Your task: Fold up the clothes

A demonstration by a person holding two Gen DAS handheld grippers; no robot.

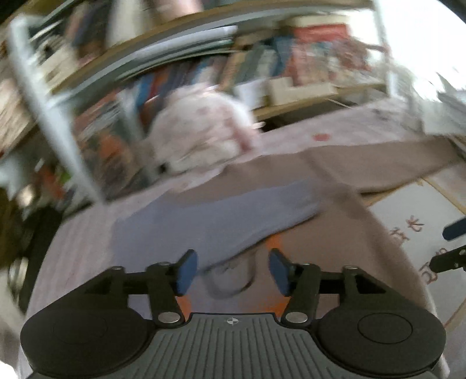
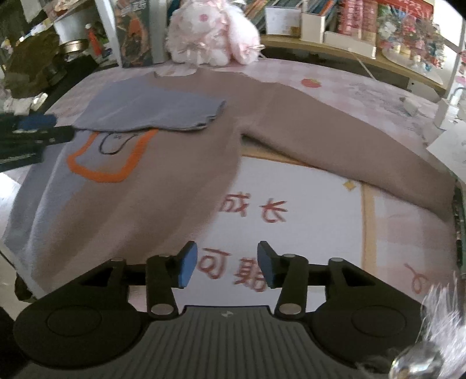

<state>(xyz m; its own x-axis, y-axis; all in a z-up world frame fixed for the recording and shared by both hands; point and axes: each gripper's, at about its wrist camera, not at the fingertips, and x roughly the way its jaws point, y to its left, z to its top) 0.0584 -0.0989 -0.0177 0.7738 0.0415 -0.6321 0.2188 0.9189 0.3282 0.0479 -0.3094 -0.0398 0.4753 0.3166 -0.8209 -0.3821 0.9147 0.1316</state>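
Observation:
A brown sweater [image 2: 174,163] with a grey-blue side panel and an orange outline motif [image 2: 104,172] lies flat on the bed. Its grey-blue left sleeve [image 2: 151,108] is folded across the chest; the brown right sleeve [image 2: 343,142] stretches out to the right. My left gripper [image 1: 231,271] is open and empty, hovering just above the folded sleeve [image 1: 209,218]; it also shows at the left edge of the right wrist view [image 2: 35,128]. My right gripper [image 2: 227,266] is open and empty over the printed sheet [image 2: 291,186], right of the sweater's hem.
A pink-white plush rabbit [image 2: 209,35] sits at the bed's far edge by the collar. Bookshelves [image 2: 349,26] full of books and boxes stand behind. The pink sheet has red characters [image 2: 253,210]. Papers [image 2: 451,145] lie at the right edge.

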